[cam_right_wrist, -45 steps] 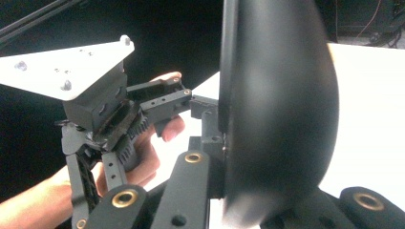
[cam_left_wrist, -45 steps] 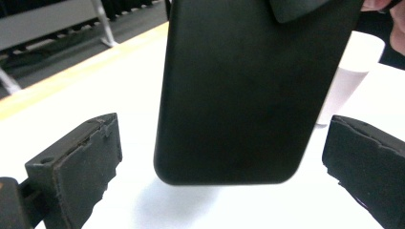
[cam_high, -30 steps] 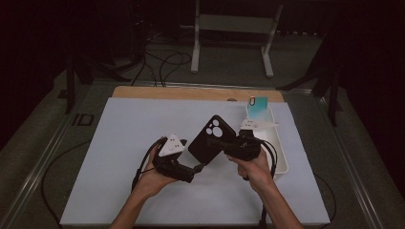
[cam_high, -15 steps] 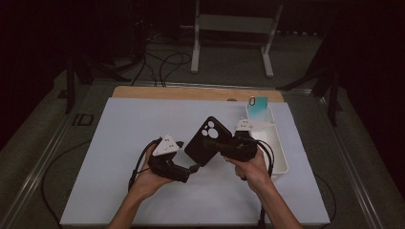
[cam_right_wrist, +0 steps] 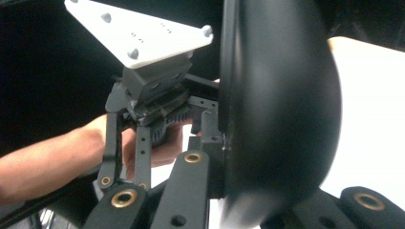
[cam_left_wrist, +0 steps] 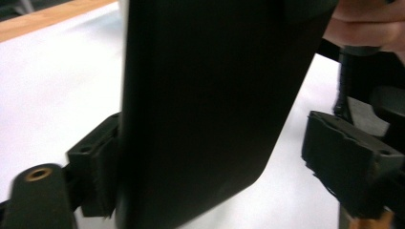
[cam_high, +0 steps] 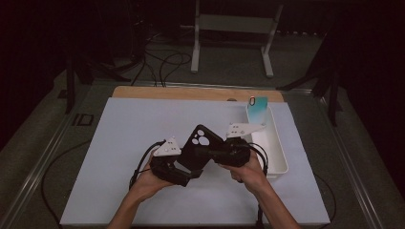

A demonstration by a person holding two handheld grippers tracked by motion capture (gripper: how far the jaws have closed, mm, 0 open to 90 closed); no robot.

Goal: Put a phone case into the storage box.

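High view: R gripper (cam_high: 203,152) fingers clamp phone case (cam_high: 198,148); L gripper (cam_high: 188,172) fingers closing, unclamped.

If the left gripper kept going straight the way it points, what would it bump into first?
Probably the black phone case already between its open jaws; the left gripper points at its lower end. Past it sits the right gripper.

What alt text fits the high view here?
Two hands hold a black phone case above a white mat: the right claw grips it, the left claw sits at its lower end. A white tray lies at right.
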